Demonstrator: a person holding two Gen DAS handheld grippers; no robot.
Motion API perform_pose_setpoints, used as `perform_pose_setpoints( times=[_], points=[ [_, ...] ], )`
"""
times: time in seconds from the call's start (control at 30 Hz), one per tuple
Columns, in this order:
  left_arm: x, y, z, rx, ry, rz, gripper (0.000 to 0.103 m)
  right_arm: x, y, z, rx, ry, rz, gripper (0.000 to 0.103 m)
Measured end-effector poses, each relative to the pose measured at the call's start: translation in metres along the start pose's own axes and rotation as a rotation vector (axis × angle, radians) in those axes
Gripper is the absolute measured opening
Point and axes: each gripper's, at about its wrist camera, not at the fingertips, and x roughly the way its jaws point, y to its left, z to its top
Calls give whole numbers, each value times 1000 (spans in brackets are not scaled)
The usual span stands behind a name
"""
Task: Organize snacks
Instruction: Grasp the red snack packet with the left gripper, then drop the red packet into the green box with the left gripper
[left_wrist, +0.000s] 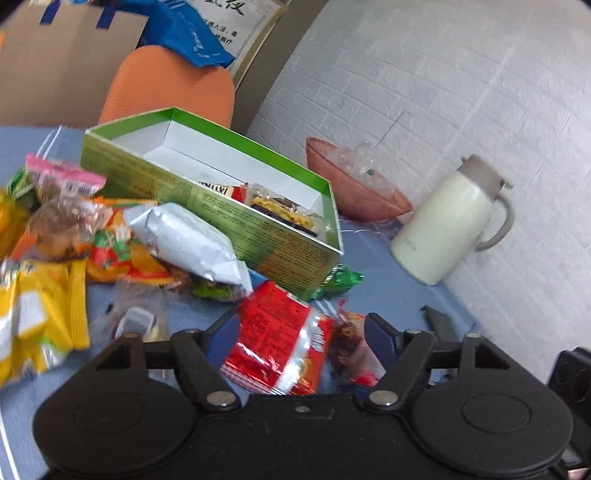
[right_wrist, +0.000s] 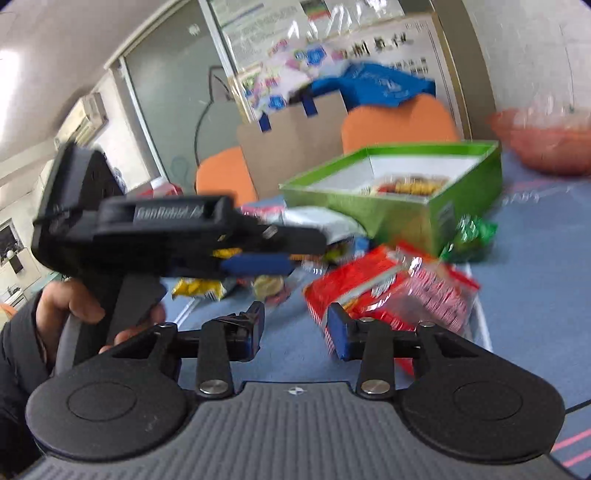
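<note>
Right now the left gripper (left_wrist: 299, 332) stands wide around the red pack (left_wrist: 280, 339), pads not visibly pressing; the right gripper (right_wrist: 295, 328) is half open and empty beside it. Best close squarely on the pack's middle, then carry it to the green box (left_wrist: 207, 206) nearby.

- Green box (left_wrist: 207, 206): open-topped, white inside, a few wrapped snacks at one end.
- Red packet (left_wrist: 280, 339): crinkled foil, flat on blue counter, in front of box.
- Silver pouch (left_wrist: 188, 240): leaning against box wall.
- Yellow, orange, pink wrappers (left_wrist: 55, 229): loose heap beside box.
</note>
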Motion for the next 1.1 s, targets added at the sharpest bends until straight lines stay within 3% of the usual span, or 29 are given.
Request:
perform_pose_setpoints(
  times=[0.1,0.17,0.23,0.27,0.3,0.33,0.37,0.47,0.5,0.6,0.8,0.83,1.0,1.1],
  points=[
    [17,0,-1,24,18,77,103,7,-8,1,28,24,-126,71],
    [25,3,-3,13,43,67,103,5,-17,1,54,26,-213,80],
    [28,4,-7,16,73,45,101,-1,-24,-1,81,16,-234,81],
    [30,4,-10,16,101,34,89,-3,-27,0,97,9,-221,82],
    [31,4,-13,8,132,22,61,-4,-27,0,108,4,-202,82],
    [30,4,-17,-9,158,-17,57,-4,-26,-1,110,0,-188,82],
    [26,5,-20,-28,162,-36,59,-3,-24,-1,105,2,-182,81],
    [18,7,-22,-51,139,-16,80,2,-18,-2,64,6,-214,84],
    [17,9,-21,-64,123,-11,102,3,-18,-2,62,8,-222,84],
    [21,10,-14,-91,103,-21,103,3,-21,-2,69,3,-234,84],
    [40,0,-14,-50,120,-29,103,10,-29,-6,94,18,-262,83],
    [41,-3,-15,-39,126,-23,92,12,-31,-8,100,19,-252,79],
    [30,-13,-23,-11,88,50,93,16,-23,-9,41,16,-256,67],
    [12,-13,-22,-35,47,44,90,6,-18,-8,60,6,-220,60]
  ],
)
